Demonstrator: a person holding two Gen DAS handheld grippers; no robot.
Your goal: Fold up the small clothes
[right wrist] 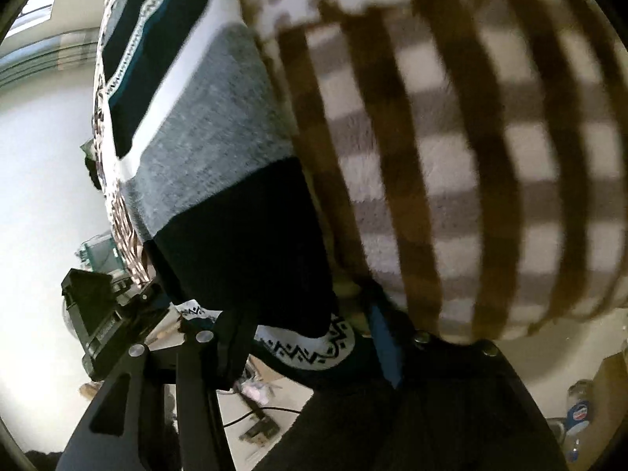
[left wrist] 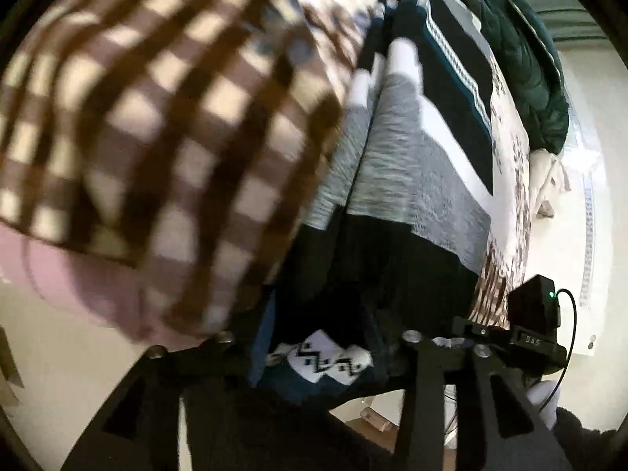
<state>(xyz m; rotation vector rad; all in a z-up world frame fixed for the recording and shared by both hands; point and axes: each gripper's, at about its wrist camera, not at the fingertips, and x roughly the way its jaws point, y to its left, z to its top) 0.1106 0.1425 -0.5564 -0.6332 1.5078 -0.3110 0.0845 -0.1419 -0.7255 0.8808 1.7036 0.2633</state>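
The checked fleece blanket [left wrist: 129,117] fills most of both views — brown and cream squares, blurred, bulging close to each lens. It lies under or behind the garment, and from these pictures I cannot tell which.

Next in size is the striped knit garment [right wrist: 204,149], banded dark navy, grey and white. It runs away from both grippers as one long strip: its near hem sits right at the fingers and its far end recedes toward the top of each view. So its long axis lies along the line of the fingers, not across it. In the left wrist view it is right of the checks; in the right wrist view it is left of them. The garment therefore hangs or lies between the two hands, about equally near to each.

The left gripper [left wrist: 314,353] has its fingers set apart, with the white zigzag-patterned hem band [left wrist: 325,361] bunched in the gap. It looks clamped on that hem, though the contact itself is dark and unclear. The right gripper [right wrist: 310,337] shows the same — hem cloth wedged between its fingers, seemingly pinched.

Judging from this, both hands hold one edge, and the fold turns on carrying that near hem forward along the strip toward the far end.
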